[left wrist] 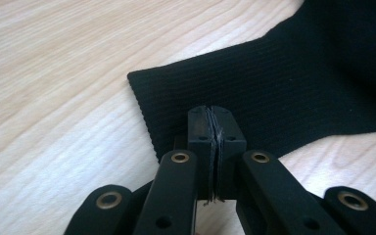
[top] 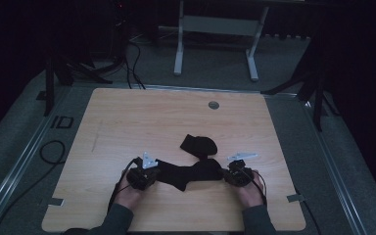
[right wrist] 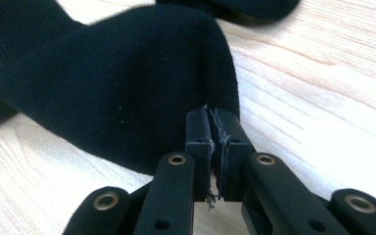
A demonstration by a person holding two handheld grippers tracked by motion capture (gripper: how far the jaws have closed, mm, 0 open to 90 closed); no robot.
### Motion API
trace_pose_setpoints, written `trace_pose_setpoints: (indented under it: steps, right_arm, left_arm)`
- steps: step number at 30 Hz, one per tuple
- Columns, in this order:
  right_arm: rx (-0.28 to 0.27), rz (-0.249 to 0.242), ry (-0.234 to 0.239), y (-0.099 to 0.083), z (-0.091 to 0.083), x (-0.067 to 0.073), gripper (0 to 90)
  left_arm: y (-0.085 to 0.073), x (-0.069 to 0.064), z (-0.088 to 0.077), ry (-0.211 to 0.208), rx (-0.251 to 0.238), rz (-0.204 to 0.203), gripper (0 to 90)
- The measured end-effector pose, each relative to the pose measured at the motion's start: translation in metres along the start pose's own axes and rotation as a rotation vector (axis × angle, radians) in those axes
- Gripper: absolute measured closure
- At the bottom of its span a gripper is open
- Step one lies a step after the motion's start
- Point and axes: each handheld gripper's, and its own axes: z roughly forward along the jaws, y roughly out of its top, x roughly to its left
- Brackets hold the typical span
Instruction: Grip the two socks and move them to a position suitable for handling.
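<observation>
Near edge of the surface (top: 127, 117): person's forearms come in from the bottom, one tool per hand.

Left tool (top: 143, 175): jaws pressed together, nipping the ribbed cuff edge of a black sock (top: 188, 174). In the left gripper view the pads meet right at the cuff's near hem (left wrist: 215, 142), fabric thin between them.

Right tool (top: 237, 172): jaws also clamped, biting the rounded toe end of the same sock (right wrist: 127, 98). Loose fibre fuzz on the pads.

So the sock lies stretched left-right between the two tools, low on or just above the wood, near-centre. Slight sag or bunch in the middle.

Just beyond it, touching or overlapping its middle (can't tell which): a second black sock (top: 199, 145), crumpled or folded.

Further back: round grommet (top: 213, 105) in the far part of the surface. Past the edge, grey floor, cables, white frame legs (top: 178, 49).

Handling, my read: knit, light, limp, stretchy. No stiffness; anything unsupported will droop. Not fragile, not slippery on rubbery pads. Cuff hem and toe tip are the sensible holds: thin, flat edges. Pull too hard and it just stretches.
</observation>
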Motion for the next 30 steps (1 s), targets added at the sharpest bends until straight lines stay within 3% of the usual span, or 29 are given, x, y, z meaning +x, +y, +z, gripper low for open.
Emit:
trace_pose_setpoints:
  steps: [6, 12, 17, 23, 30]
  right_arm:
    - [0.001, 0.004, 0.006, -0.001, -0.002, -0.003, 84.6]
    - [0.015, -0.003, 0.013, -0.001, -0.003, -0.002, 83.2]
    - [0.029, -0.022, 0.022, -0.001, -0.004, -0.002, 80.7]
    - [0.041, -0.04, -0.002, 0.003, -0.005, 0.006, 76.0]
    - [-0.012, -0.047, -0.002, 0.008, -0.012, 0.011, 66.1]
  left_arm:
    - [-0.001, 0.008, -0.002, 0.052, 0.005, -0.021, 87.3]
    - [-0.001, 0.013, -0.003, 0.072, 0.002, -0.043, 84.8]
    - [-0.001, 0.015, -0.007, 0.046, -0.024, -0.058, 71.9]
    - [-0.001, 0.022, -0.017, 0.006, -0.088, -0.092, 66.9]
    - [-0.002, 0.029, -0.02, 0.007, -0.108, -0.125, 64.1]
